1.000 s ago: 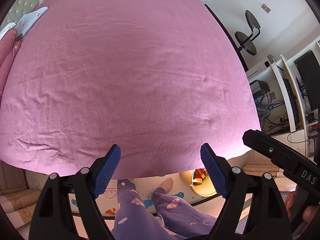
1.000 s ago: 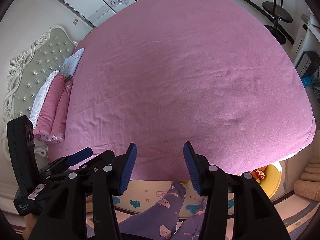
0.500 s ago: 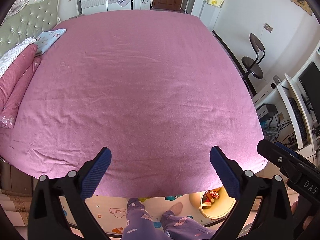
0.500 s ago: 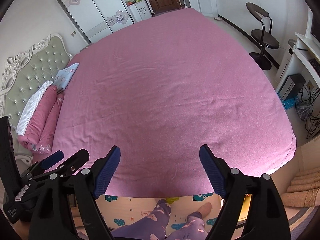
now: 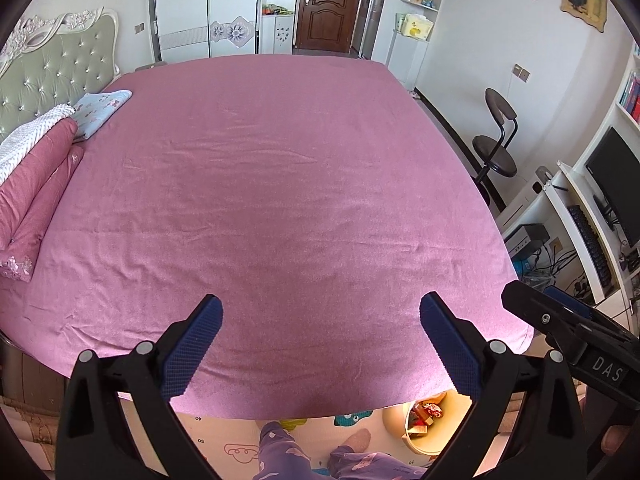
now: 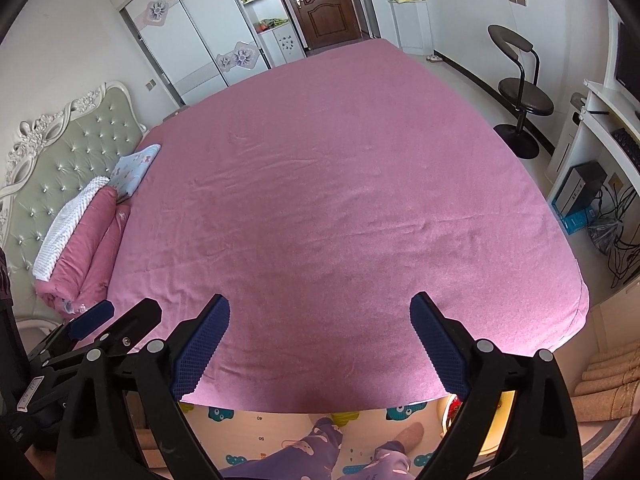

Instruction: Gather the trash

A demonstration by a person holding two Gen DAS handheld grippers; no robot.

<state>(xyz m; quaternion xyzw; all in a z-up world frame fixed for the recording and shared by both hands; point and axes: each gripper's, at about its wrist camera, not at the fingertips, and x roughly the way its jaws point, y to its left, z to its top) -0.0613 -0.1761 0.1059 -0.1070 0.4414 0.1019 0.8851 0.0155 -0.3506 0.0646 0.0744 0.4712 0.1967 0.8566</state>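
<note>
My left gripper hangs open over the near edge of a pink bed sheet, with nothing between its blue pads. My right gripper hovers beside it over the same edge; its jaws are opening and hold nothing. On the floor below the bed's edge stands a cream round bin with red and yellow wrappers inside. The bin shows only as a sliver behind a finger in the right wrist view. No loose trash shows on the sheet.
Pink and white pillows lie by the padded headboard at left. A black chair and a desk with a monitor stand to the right. A person's legs in purple pyjamas stand on a patterned mat.
Both grippers rose and tipped upward, so the far wall and door came into view. The jaws of both spread wider, the right ones most.
</note>
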